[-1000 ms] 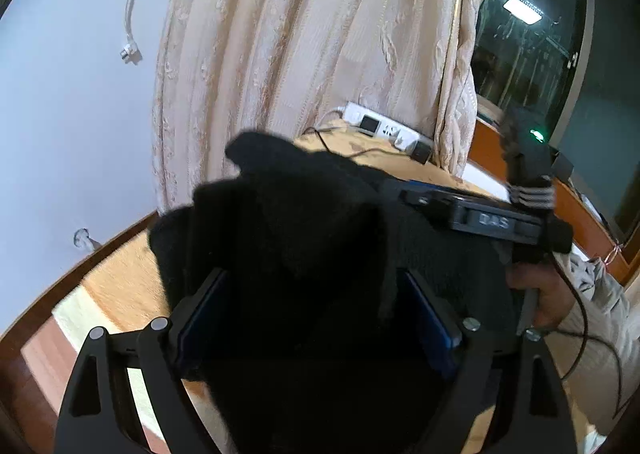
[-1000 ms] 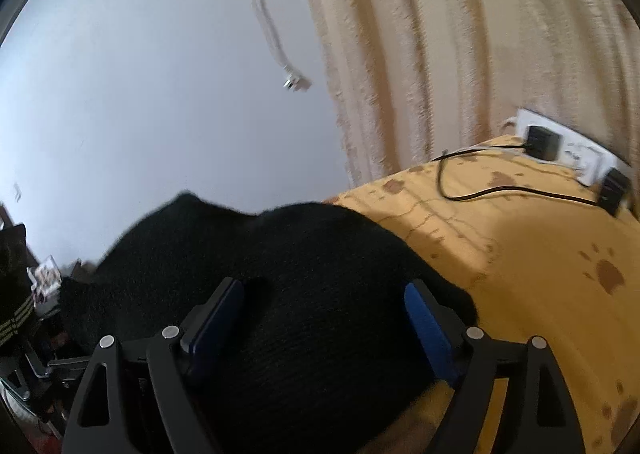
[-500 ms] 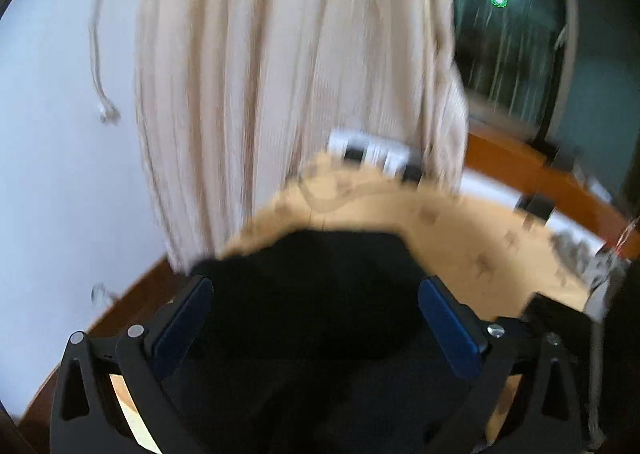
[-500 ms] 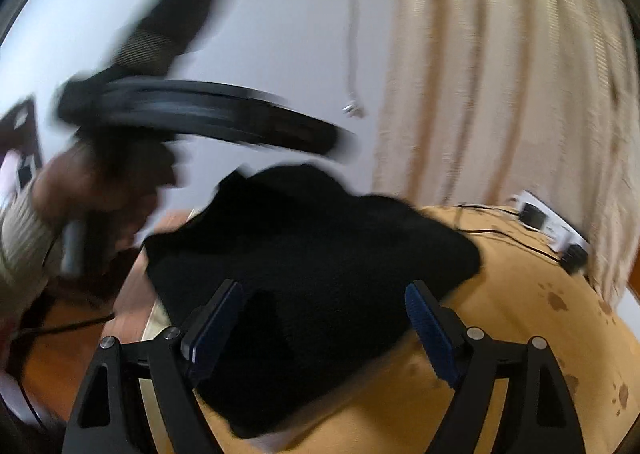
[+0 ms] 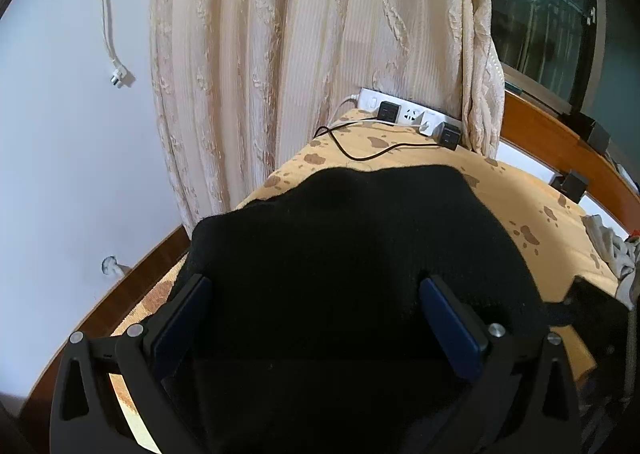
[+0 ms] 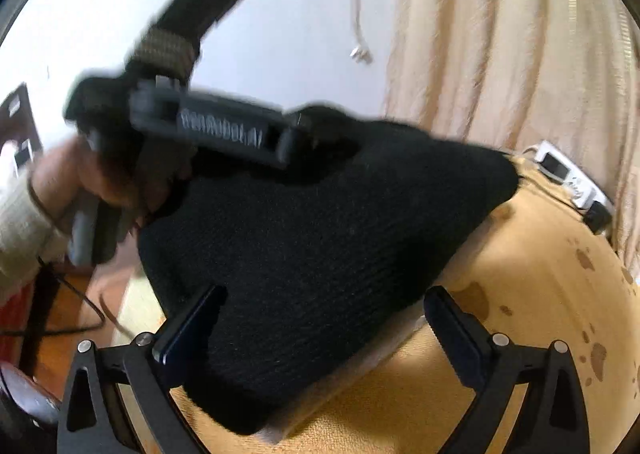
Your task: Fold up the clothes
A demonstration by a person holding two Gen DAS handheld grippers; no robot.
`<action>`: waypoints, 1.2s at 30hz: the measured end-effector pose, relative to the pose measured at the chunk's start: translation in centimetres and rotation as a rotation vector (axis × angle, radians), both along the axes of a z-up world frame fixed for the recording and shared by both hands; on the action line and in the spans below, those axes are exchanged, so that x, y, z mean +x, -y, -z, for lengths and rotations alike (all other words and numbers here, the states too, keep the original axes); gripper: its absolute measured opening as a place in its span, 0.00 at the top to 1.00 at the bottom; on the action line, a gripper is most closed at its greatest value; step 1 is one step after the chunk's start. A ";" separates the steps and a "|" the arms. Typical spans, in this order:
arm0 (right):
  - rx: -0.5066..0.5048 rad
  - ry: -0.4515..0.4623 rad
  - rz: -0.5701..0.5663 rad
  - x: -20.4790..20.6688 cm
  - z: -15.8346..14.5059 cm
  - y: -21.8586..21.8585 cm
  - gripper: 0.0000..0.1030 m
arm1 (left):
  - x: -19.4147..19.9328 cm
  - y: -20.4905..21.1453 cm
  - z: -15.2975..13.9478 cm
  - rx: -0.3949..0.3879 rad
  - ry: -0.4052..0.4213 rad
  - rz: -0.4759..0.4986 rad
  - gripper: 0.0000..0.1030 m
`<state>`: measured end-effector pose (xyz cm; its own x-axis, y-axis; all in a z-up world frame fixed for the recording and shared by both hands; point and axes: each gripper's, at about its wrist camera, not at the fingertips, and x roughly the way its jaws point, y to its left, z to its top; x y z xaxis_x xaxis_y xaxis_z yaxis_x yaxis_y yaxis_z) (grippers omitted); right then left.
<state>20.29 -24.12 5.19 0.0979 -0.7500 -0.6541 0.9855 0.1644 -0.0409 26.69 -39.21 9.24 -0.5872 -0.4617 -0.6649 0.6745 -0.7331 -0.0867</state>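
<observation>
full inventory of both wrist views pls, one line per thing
black garment: 1, black knit, lying on the bed cover, between both grippers' fingers
bed cover: 1, yellow-orange with brown spots, under the garment
curtain: 1, cream, behind the bed
power strip: 1, white, at the curtain's foot, two black plugs in it
black cable: 1, running from the strip across the cover
hanging cord: 1, white with a plug, on the wall
window: 1, dark, right of the curtain
bed frame: 1, brown wood, along the edges
pale cloth: 1, grey-white, crumpled at the right edge
left gripper: 1, black, blue pads, open
right gripper: 1, black, blue pads, jaws opening
hand: 1, cream sleeve, holding the left gripper's handle
</observation>
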 end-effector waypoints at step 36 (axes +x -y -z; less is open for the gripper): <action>-0.289 0.025 0.352 -6.2 -8.0 -13.0 0.01 | 0.3 -18.3 -1.6 -0.337 0.204 -0.296 0.00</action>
